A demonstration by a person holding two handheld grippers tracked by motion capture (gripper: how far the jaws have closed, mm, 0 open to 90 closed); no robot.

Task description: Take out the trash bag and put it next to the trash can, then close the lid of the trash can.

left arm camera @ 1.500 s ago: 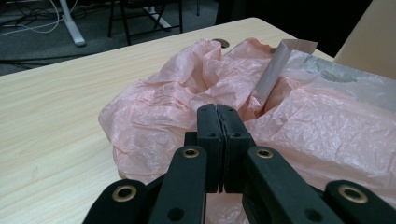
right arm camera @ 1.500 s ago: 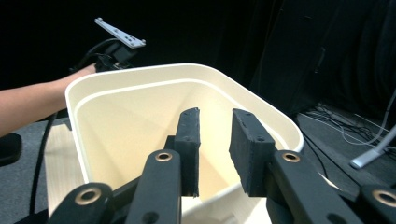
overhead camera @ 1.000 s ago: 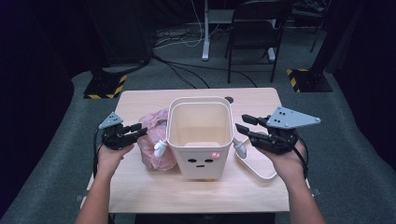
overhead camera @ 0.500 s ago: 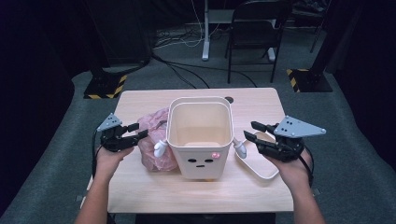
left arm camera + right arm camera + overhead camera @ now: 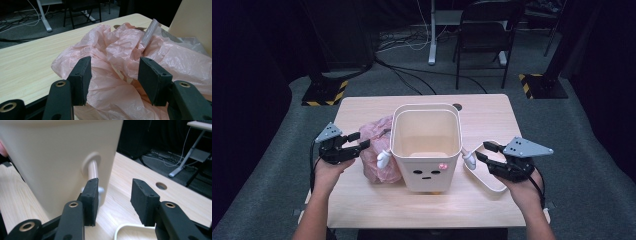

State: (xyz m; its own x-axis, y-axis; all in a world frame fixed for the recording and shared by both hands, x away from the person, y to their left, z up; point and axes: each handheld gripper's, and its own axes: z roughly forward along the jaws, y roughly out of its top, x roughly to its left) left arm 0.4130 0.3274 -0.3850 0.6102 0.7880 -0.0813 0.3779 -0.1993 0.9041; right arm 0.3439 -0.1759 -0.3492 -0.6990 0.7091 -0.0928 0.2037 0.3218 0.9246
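Beige bin (image 5: pixel 427 150) flanked by left gripper (image 5: pixel 358 141) and right gripper (image 5: pixel 485 152), both gaping wide, empty.

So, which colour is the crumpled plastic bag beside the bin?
Pale pink plastic bag, clearest in the left gripper view.

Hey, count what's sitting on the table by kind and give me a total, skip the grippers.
Cream bin with a face: 1
Pink plastic bag: 1
White lid lying flat: 1
Total: 3
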